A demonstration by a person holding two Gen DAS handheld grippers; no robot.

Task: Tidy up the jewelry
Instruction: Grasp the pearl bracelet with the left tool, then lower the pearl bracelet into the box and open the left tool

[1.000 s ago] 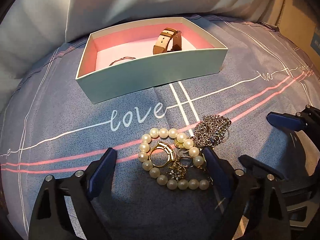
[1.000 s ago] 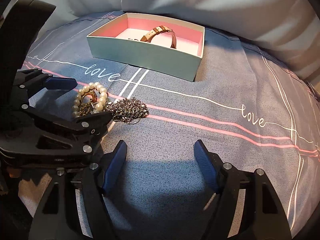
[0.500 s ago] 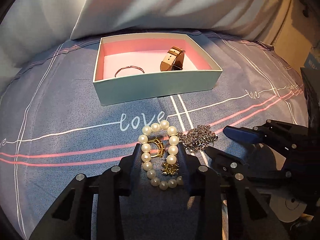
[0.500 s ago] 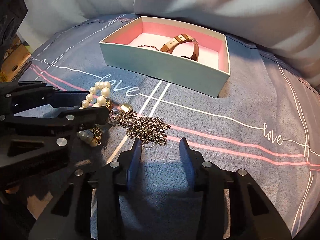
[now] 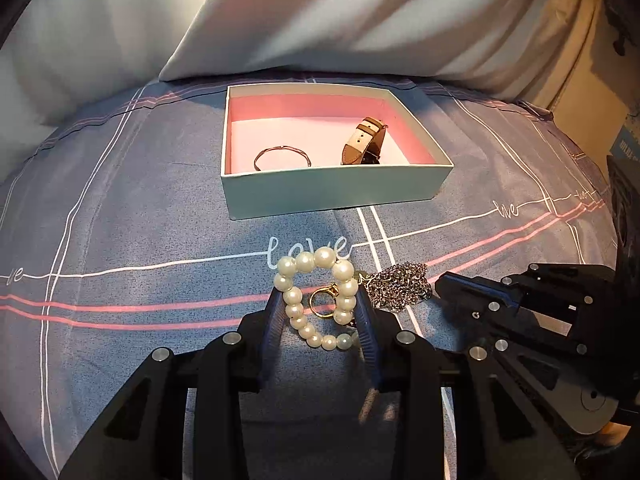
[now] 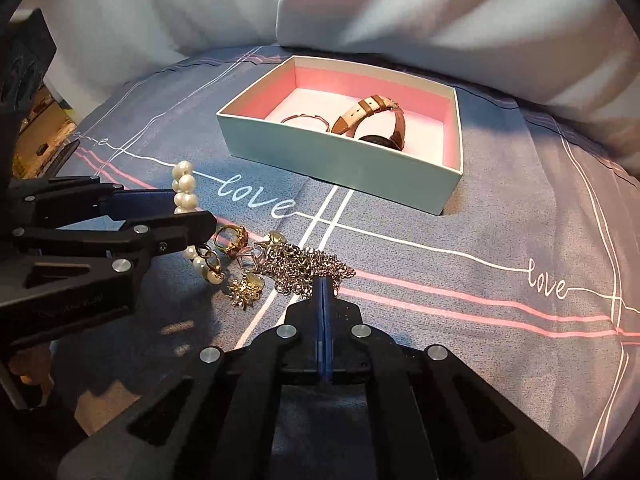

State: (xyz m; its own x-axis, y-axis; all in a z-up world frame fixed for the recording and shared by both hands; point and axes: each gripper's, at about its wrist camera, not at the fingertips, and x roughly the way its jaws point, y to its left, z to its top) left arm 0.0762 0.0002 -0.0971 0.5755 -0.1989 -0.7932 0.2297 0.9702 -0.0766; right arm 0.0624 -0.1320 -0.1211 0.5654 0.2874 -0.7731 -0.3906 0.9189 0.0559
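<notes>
My left gripper (image 5: 319,296) is shut on a pearl bracelet (image 5: 312,264), squeezed into a narrow loop and raised a little off the bed, a gold clasp (image 5: 322,300) dangling inside it. In the right wrist view the pearls (image 6: 185,188) stick up past the left gripper (image 6: 192,216). My right gripper (image 6: 324,280) is shut, its tips pinching the near edge of a heaped silver chain (image 6: 304,264). A gold ring (image 6: 232,240) and a gold brooch (image 6: 246,288) lie beside the chain. Behind stands the open box (image 5: 332,192) with a pink lining, holding a brown strap watch (image 5: 362,142) and a thin bangle (image 5: 280,156).
Everything rests on a grey-blue bedsheet (image 6: 480,220) with pink stripes and white "love" lettering. White pillows (image 5: 320,20) rise behind the box. Past the bed's right edge is a beige wall and a blue carton (image 5: 626,148).
My left gripper closed around the pearl bracelet and lifted it slightly. My right gripper moved up to the silver chain and went from wide open to fully shut.
</notes>
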